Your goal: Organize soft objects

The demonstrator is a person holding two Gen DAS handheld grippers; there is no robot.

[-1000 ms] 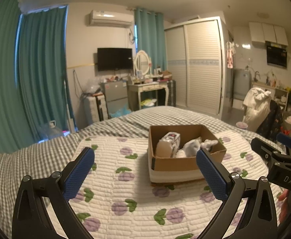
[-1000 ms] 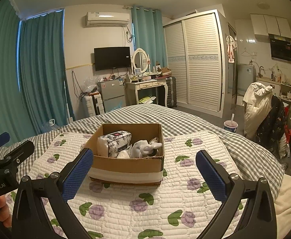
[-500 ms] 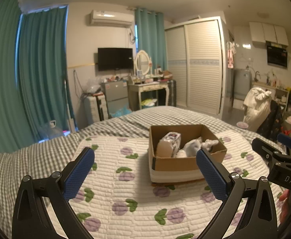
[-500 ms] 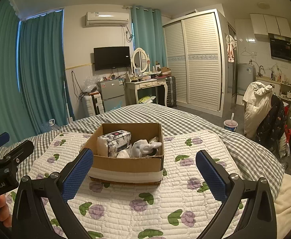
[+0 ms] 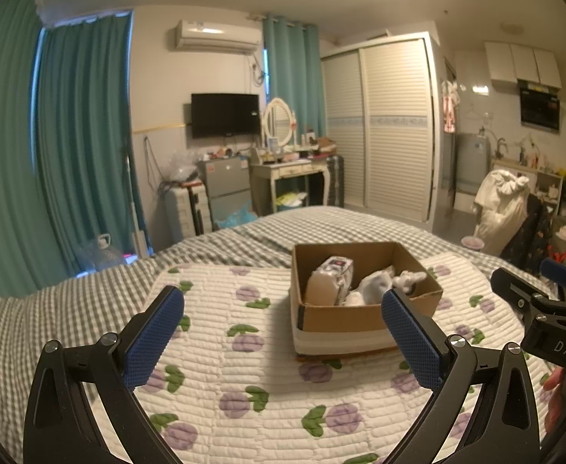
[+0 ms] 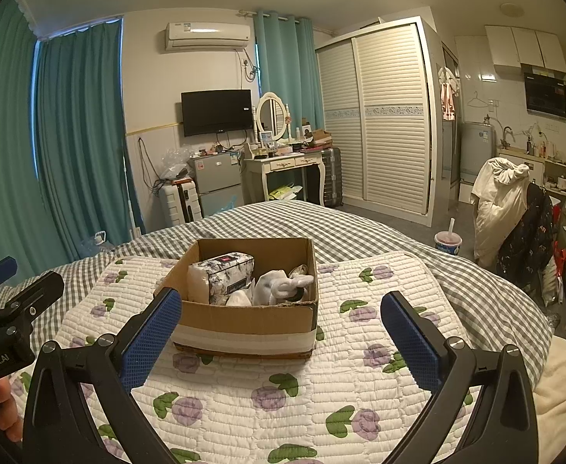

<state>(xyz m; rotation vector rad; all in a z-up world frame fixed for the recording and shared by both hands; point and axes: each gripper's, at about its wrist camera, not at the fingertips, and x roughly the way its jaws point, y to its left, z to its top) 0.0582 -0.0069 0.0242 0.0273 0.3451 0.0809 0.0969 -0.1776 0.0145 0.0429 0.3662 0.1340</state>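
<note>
A cardboard box [image 5: 360, 315] [image 6: 244, 315] stands on a white quilted mat with purple flowers [image 5: 244, 367] [image 6: 321, 386] on the bed. In it lie a floral tissue pack [image 5: 335, 276] [image 6: 224, 276], a white plush toy [image 5: 406, 279] [image 6: 286, 284] and other white soft things. My left gripper [image 5: 283, 338] is open and empty, held above the mat to the left of and short of the box. My right gripper [image 6: 281, 338] is open and empty, just short of the box's near wall. Each gripper shows at the edge of the other's view.
The grey checked bedspread [image 6: 360, 232] runs around the mat. Beyond the bed stand a dressing table [image 6: 286, 162], a small fridge [image 6: 215, 181], a suitcase [image 6: 178, 201], a wardrobe [image 6: 375, 116] and a chair with clothes [image 6: 507, 208]. A drink cup [image 6: 448, 239] stands at the right.
</note>
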